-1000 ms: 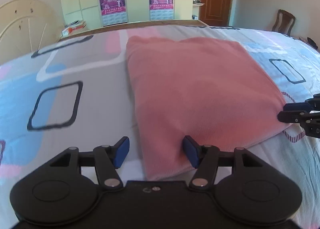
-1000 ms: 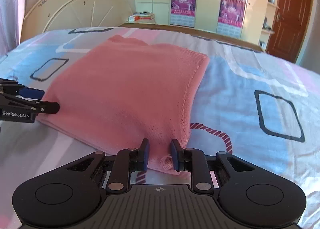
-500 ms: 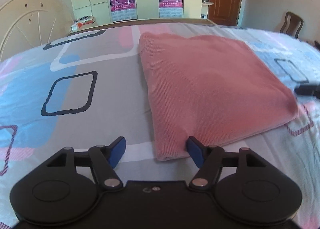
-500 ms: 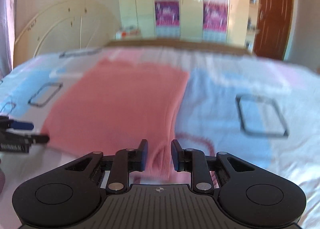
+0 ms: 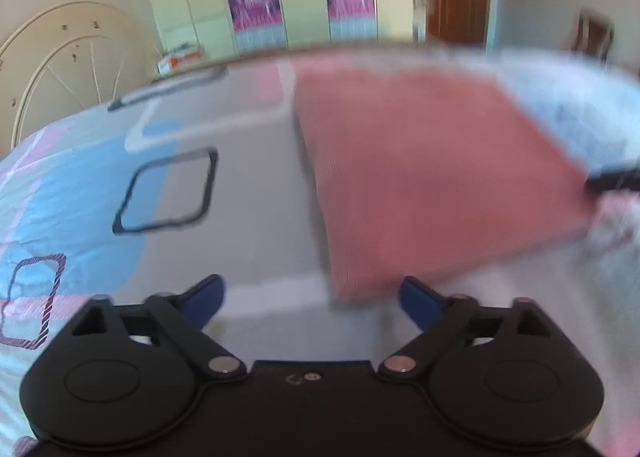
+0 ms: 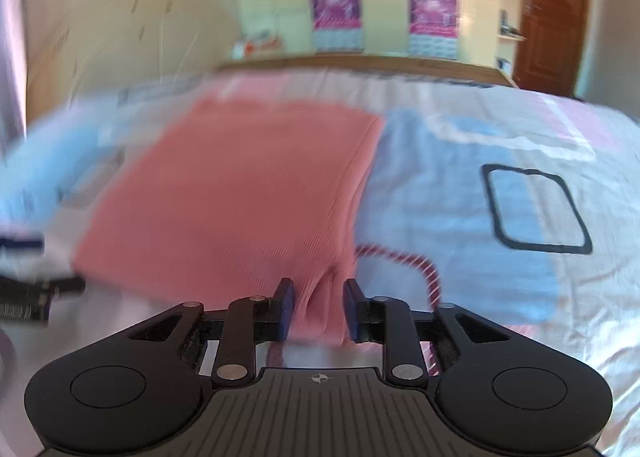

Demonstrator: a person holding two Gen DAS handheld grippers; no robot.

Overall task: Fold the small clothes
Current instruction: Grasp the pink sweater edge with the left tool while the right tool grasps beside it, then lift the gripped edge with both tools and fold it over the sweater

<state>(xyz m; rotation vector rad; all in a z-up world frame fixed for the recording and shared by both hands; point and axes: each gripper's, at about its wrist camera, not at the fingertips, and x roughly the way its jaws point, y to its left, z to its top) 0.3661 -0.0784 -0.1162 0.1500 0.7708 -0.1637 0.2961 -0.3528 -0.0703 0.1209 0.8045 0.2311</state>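
The left gripper (image 5: 312, 299) sits nearest in the left wrist view. Its 2 blue pads (image 5: 206, 297) are spread wide; the jaws have just been opening. Nothing is pinched: the pads stand clear of the cloth, with only the near left corner of the pink garment (image 5: 432, 181) lying low between them.

The right gripper (image 6: 318, 307) has its jaws parted partway; they have just been opening. The near right corner of the garment (image 6: 240, 193) lies between the 2 pads (image 6: 286, 305). Blur prevents confirming contact, but a gap shows on each side of the cloth.

The garment is folded into 1 flat rectangle on the patterned bedsheet (image 5: 240, 193). Its long axis appears to run from the near edge toward the far edge of the bed, between the 2 grippers. The sheet carries blue, pink and grey patches and black square outlines (image 6: 536, 209).

Beyond the bed stand a pale wardrobe with 2 purple posters (image 6: 336, 5) and, far right, a brown door (image 6: 556, 13).
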